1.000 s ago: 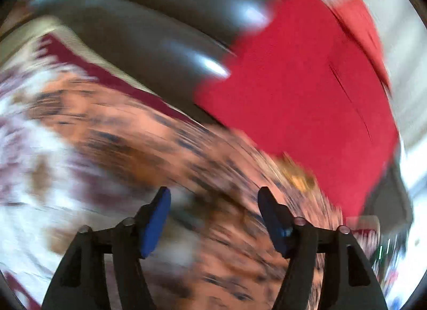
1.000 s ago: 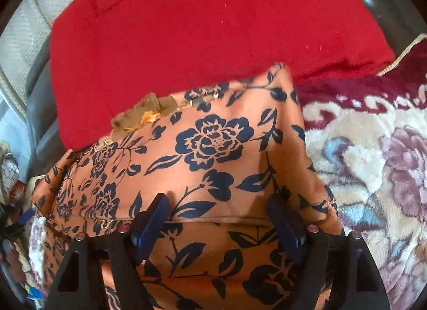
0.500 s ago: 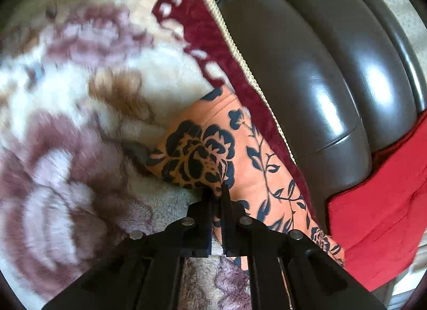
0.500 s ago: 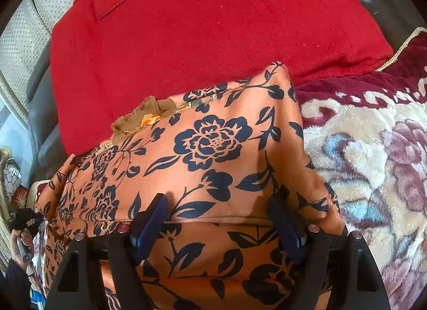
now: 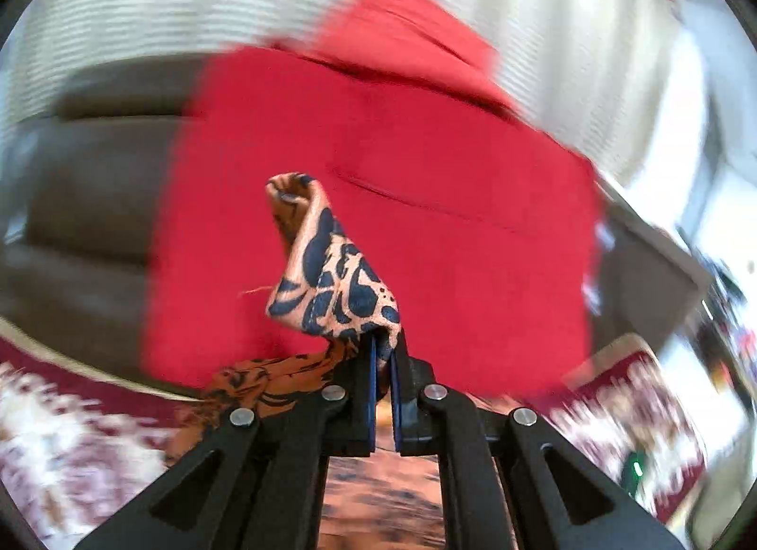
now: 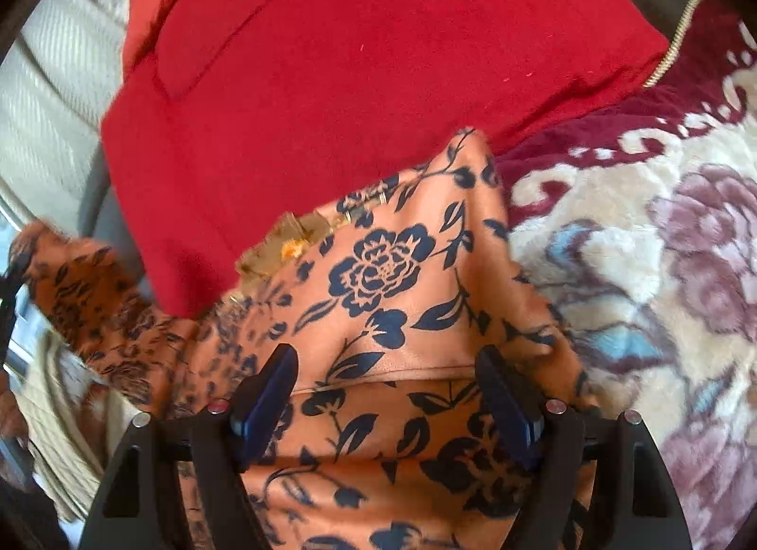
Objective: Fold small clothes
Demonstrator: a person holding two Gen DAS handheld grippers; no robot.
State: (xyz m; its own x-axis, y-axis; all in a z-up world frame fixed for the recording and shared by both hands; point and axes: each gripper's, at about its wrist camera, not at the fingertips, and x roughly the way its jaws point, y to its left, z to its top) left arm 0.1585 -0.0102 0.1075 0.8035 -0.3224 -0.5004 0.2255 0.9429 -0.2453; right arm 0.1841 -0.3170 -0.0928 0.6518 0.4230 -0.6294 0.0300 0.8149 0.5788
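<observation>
An orange garment with dark blue flowers (image 6: 392, 294) lies on a floral blanket, its far edge against a red cloth. My right gripper (image 6: 385, 384) is open and hovers over the garment, one finger on each side of a seam. My left gripper (image 5: 383, 351) is shut on a corner of the same garment (image 5: 326, 275) and holds it lifted in front of the red cloth. In the right wrist view the lifted part (image 6: 90, 294) shows at the far left, blurred.
A red cloth (image 6: 359, 57) lies on a dark leather seat (image 5: 80, 199) beyond the garment. A cream, maroon and purple floral blanket (image 6: 662, 266) spreads to the right. A pale ribbed backrest (image 6: 52, 91) stands at the back left.
My left gripper closed on a corner of the orange garment and has lifted it up toward the red cloth. My right gripper stayed open over the garment.
</observation>
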